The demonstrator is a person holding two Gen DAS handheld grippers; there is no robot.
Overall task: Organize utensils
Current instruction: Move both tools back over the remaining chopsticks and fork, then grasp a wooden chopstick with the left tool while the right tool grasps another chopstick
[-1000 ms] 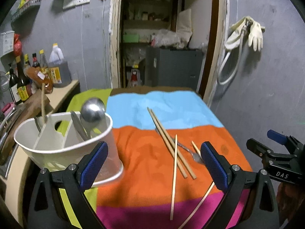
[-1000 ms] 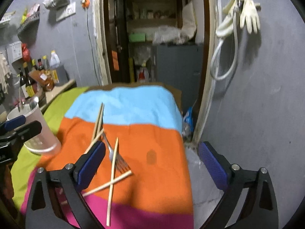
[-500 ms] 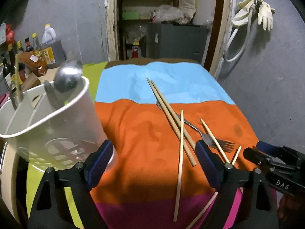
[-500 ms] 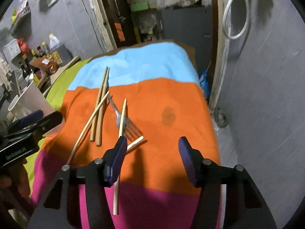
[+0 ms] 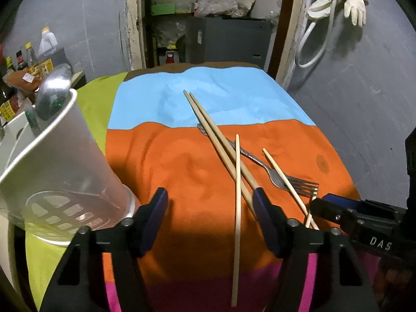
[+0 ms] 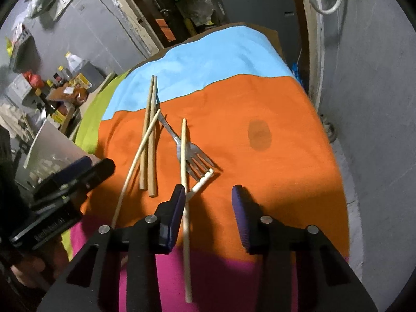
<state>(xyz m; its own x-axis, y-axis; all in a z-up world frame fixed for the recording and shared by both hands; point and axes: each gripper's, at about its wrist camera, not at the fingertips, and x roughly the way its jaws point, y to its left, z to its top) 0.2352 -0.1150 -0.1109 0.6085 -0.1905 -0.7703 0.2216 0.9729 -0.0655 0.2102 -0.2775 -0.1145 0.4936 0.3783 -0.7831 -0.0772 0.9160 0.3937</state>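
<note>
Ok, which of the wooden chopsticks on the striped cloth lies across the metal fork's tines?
The thin pale chopstick nearest the closing right gripper, whose jaws are empty; it crosses the metal fork, unlike the thick brown pair.

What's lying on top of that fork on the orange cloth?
A pale chopstick crosses the fork near its neck, and the darker chopstick pair lies over its handle. The handle's far end is hidden beneath that pair; the tines are uncovered.
</note>
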